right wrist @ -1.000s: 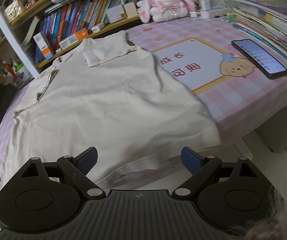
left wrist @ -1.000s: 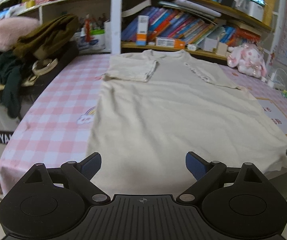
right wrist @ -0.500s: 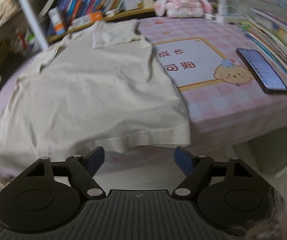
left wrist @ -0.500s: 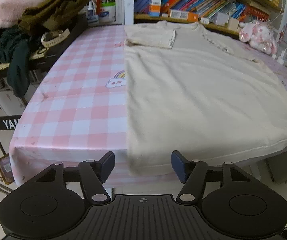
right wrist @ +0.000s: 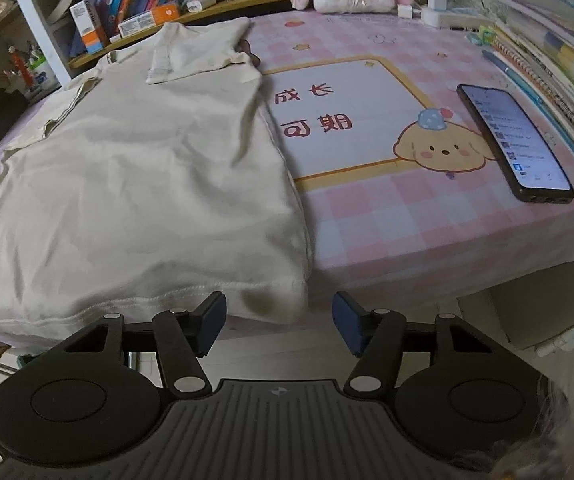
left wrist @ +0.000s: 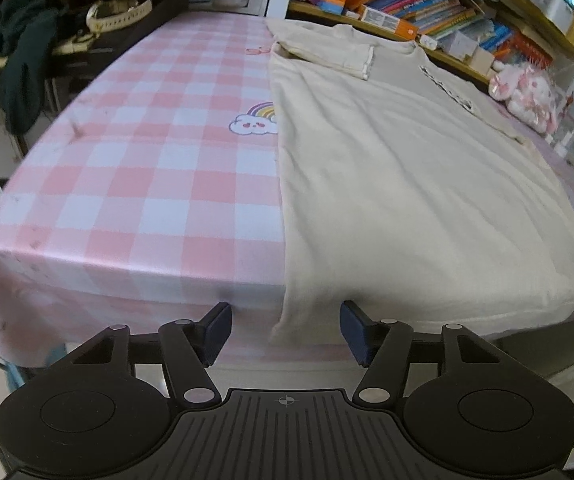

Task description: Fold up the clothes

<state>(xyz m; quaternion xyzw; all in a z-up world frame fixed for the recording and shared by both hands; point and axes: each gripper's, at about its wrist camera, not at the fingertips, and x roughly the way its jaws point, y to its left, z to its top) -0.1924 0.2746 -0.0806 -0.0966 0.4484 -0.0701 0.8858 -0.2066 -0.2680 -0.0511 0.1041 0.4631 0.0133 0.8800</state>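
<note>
Cream T-shirt point(left wrist: 407, 184) flat on the pink checked table point(left wrist: 147, 184), sleeves folded in, body not yet folded.

Lower centre of each view, we have the left gripper point(left wrist: 285, 330) half open around the hem's left corner, gripping nothing, and the right gripper point(right wrist: 279, 322) closing on the right hem corner, pads not yet touching. Farther up, both sleeves point(right wrist: 199, 54) lie turned inward; the lengthwise folds remain, we judge.

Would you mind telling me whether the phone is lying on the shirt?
No, the phone lies on the pink checked tablecloth, well apart from the shirt.
</note>
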